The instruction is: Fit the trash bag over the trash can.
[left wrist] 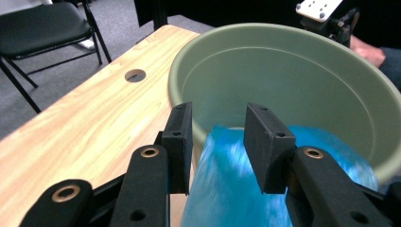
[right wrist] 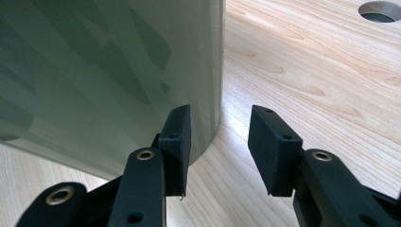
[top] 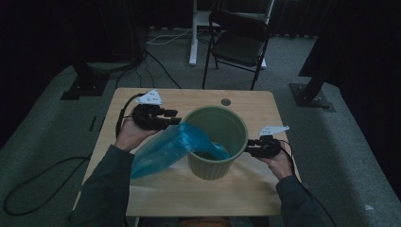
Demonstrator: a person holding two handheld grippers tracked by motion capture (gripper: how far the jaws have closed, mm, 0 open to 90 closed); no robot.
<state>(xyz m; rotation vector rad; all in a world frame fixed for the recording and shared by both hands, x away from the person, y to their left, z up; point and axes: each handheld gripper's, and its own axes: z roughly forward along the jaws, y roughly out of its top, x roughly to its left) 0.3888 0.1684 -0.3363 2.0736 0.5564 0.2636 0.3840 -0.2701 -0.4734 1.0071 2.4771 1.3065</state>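
Green bin (top: 215,142) stands mid-desk (top: 156,189), blue plastic bag (top: 165,149) draped over its near-left rim, one end down inside, the rest trailing onto the desk; I judge the lining step half done. My left gripper (left wrist: 217,142) sits at that rim, jaws apart astride the bag but not pinching; my right gripper (right wrist: 220,146) waits low at the bin's outer wall, jaws apart, empty. Next: re-grip the bag's mouth and spread it round the rim. No readable writing anywhere.
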